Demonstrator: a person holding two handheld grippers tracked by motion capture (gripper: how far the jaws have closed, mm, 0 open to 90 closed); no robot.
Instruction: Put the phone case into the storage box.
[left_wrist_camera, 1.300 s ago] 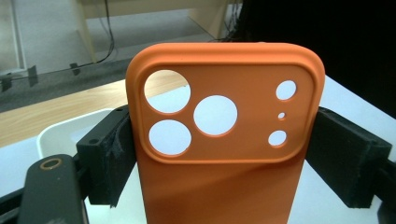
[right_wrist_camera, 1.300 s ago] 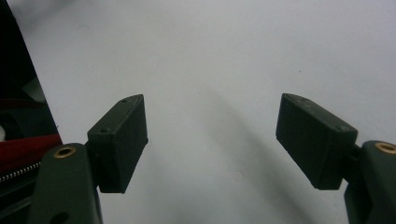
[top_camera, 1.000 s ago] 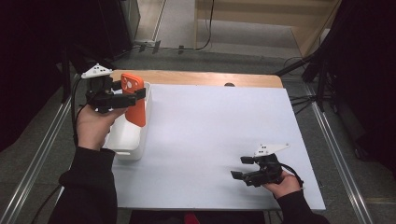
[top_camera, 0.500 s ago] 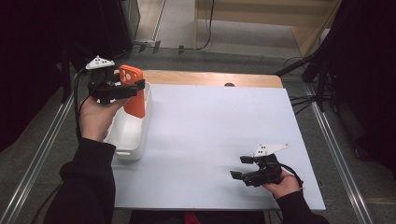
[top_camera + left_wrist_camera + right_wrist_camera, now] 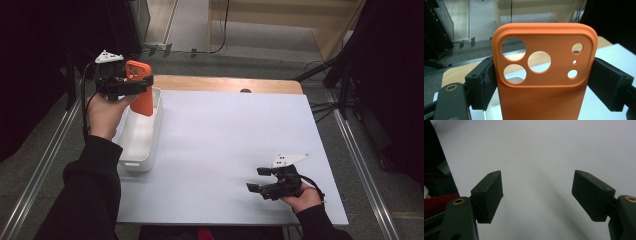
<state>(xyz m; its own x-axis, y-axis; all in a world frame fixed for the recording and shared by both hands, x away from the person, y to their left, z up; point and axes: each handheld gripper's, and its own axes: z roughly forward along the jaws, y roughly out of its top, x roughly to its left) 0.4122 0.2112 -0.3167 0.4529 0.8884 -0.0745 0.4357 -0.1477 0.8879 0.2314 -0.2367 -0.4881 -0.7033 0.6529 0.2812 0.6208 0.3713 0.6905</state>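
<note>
An orange phone case [image 5: 140, 86] with round camera cut-outs hangs upright in the air above the far end of a white bin [image 5: 141, 135]. My left gripper [image 5: 131, 86] is shut on it, one black jaw pressing each long side. The same orange phone case [image 5: 544, 72] stands close up in the left gripper view, camera holes uppermost, clamped at my left gripper [image 5: 544, 87]. At the table's near right corner my right gripper [image 5: 260, 180] rests low over the white tabletop [image 5: 225, 130], open. My right gripper [image 5: 537, 192] has nothing between its jaws.
The white bin sits along the left edge of the white tabletop, and its inside looks bare. A strip of wooden table [image 5: 225, 84] shows at the far edge. Metal rails [image 5: 45, 165] run along both sides, with dark stands [image 5: 345, 75] at the far right.
My left gripper has lifted the orange phone case up and away from the bin, toward the far left. The right gripper has stayed put.
</note>
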